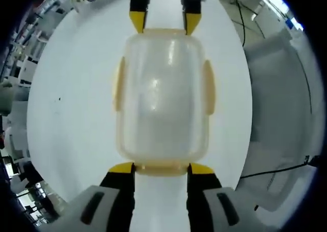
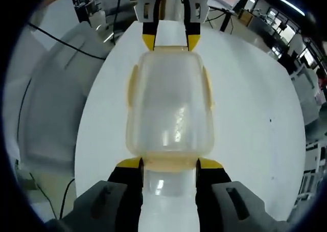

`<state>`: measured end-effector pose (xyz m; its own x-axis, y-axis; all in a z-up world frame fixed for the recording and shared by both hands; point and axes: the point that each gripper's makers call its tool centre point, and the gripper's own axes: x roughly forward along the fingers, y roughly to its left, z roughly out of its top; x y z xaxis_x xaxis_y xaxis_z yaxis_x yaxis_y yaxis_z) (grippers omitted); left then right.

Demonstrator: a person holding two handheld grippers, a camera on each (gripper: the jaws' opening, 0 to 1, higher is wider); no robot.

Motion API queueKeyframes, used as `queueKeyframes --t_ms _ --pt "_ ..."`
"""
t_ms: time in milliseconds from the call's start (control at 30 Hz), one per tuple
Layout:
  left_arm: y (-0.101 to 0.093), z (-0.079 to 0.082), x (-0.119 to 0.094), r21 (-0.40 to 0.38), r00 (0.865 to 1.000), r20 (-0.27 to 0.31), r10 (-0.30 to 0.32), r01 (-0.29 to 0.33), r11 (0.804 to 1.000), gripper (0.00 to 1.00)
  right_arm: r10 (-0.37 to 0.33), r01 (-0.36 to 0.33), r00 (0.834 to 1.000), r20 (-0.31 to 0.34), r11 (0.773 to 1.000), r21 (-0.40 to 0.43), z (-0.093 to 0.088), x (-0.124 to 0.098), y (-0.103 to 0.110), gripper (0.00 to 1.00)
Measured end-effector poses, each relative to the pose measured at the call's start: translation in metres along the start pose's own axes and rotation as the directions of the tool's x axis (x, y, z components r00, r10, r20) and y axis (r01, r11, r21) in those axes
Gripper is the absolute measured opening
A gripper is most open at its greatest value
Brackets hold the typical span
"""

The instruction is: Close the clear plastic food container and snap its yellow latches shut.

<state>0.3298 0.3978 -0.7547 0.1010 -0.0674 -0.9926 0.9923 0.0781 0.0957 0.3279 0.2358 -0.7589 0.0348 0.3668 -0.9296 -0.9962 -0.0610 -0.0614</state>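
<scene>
My left gripper (image 1: pixel 161 168) sits at one short end of the clear plastic food container (image 1: pixel 162 96), its jaws spread apart with a yellow tip at either side of the end latch (image 1: pixel 161 167), gripping nothing. My right gripper (image 2: pixel 169 164) stands at the opposite short end of the container, jaws likewise apart, a tip at each corner of that end's latch (image 2: pixel 169 163); whether the tips touch the plastic I cannot tell. In the left gripper view the right gripper shows beyond the container's far end. The container lies flat with its lid on, on the white round table (image 1: pixel 71 114), a pale yellow latch (image 1: pixel 118 84) down each long side. Beside the table's edge a black cable (image 1: pixel 276 169) runs over the grey floor.
</scene>
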Motion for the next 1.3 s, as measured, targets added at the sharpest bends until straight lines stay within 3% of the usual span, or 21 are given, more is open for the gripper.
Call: queueKeyframes --t_ms 533,967,1167,1300 --pt "0.005 0.048 0.016 0.021 1.000 0.014 -0.022 0.022 1.000 0.34 0.000 0.000 1.000 -0.012 1.000 0.018 -0.045 -0.016 -0.003 0.36" --pt "0.006 0.088 0.032 0.022 0.999 0.022 -0.046 0.045 0.999 0.34 0.005 -0.004 0.998 -0.065 1.000 0.024 -0.088 -0.018 -0.007 0.36" --pt "0.006 0.097 0.038 0.033 0.998 0.023 -0.057 0.056 0.998 0.34 0.021 -0.018 0.996 -0.091 0.999 0.038 -0.102 -0.011 -0.007 0.36" --pt "0.006 0.096 0.040 0.036 0.998 0.016 -0.064 0.063 0.997 0.34 0.026 -0.022 0.996 -0.081 0.999 0.044 -0.102 -0.008 -0.007 0.37"
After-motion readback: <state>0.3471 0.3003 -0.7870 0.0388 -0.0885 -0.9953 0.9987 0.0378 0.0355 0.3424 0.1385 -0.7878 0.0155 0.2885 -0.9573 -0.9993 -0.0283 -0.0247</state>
